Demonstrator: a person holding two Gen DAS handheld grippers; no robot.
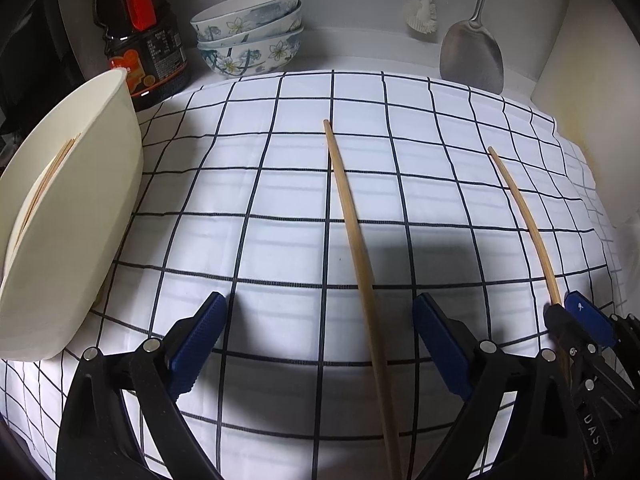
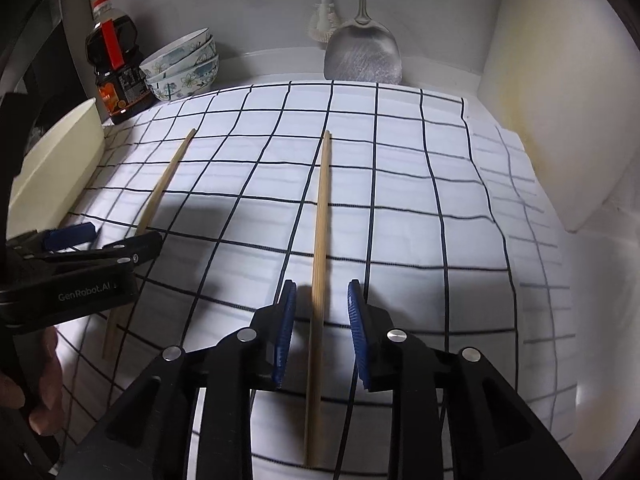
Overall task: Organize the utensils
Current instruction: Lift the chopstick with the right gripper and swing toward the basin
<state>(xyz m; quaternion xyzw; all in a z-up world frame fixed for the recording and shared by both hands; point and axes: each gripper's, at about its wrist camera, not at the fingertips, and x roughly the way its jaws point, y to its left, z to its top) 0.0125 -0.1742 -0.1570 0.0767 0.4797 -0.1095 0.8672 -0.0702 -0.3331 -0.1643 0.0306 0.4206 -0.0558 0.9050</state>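
Note:
Two wooden chopsticks lie on the checked cloth (image 1: 280, 200). In the left wrist view one chopstick (image 1: 352, 232) runs between the fingers of my open left gripper (image 1: 320, 308), untouched. The other chopstick (image 1: 528, 224) lies to the right, its near end between the fingers of my right gripper (image 1: 568, 308). In the right wrist view that chopstick (image 2: 322, 216) lies between the blue pads of my open right gripper (image 2: 322, 292), with gaps on both sides. The first chopstick (image 2: 166, 180) lies at left, under my left gripper (image 2: 116, 236). A cream container (image 1: 68, 220) at left holds several chopsticks (image 1: 48, 176).
A dark sauce bottle (image 1: 140, 36) and three stacked floral bowls (image 1: 248, 32) stand at the back left. A metal spatula (image 1: 472, 52) and a white brush (image 1: 422, 8) hang on the back wall. A white wall (image 2: 560, 100) borders the cloth on the right.

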